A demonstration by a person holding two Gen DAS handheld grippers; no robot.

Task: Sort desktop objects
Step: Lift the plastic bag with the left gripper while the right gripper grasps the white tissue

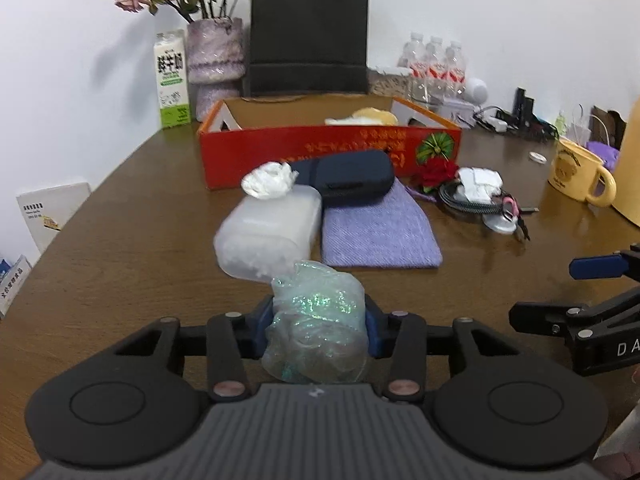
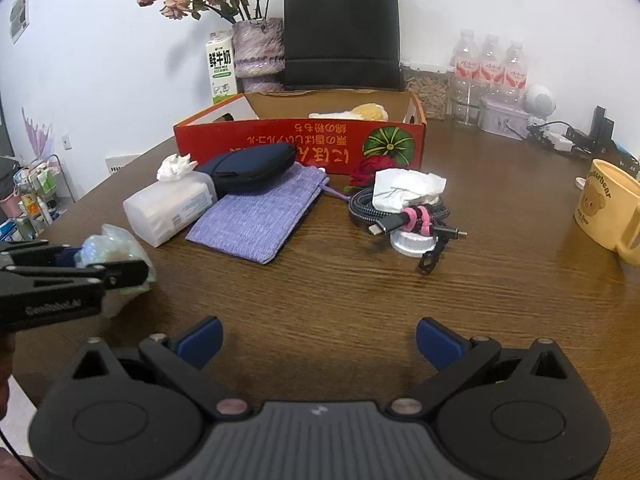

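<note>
While most of the clutter lies loose on the brown table (image 2: 360, 300), the sorting looks barely begun: the red cardboard box (image 2: 300, 148) at the back holds only something pale and yellowish, too hidden by its wall to name. The left gripper (image 1: 318, 320) has its blue pads pressed against both sides of a crumpled, glittery plastic wad (image 1: 316, 320), so that piece appears to be the one in hand; in the right wrist view the same wad (image 2: 116, 244) sits low at the near left of the table, just in front of the tissue pack (image 2: 168, 208), and whether it has left the wood I cannot tell. The right gripper (image 2: 318, 344) hangs over bare table with its jaws spread wide and nothing between them. Left to deal with, as I judge it, are the tissue pack with a tissue sticking out of its top, the dark zip case (image 2: 252, 168) resting partly on the purple cloth pouch (image 2: 260, 216), a coiled braided cable (image 2: 400, 216) with crumpled white paper (image 2: 404, 188) on it, a red artificial flower (image 2: 368, 168) against the box front, and a white cap beside the cable. A yellow mug (image 2: 608, 208) stands well apart on the right. Bottles, a milk carton, a vase and a black bag line the back wall.
</note>
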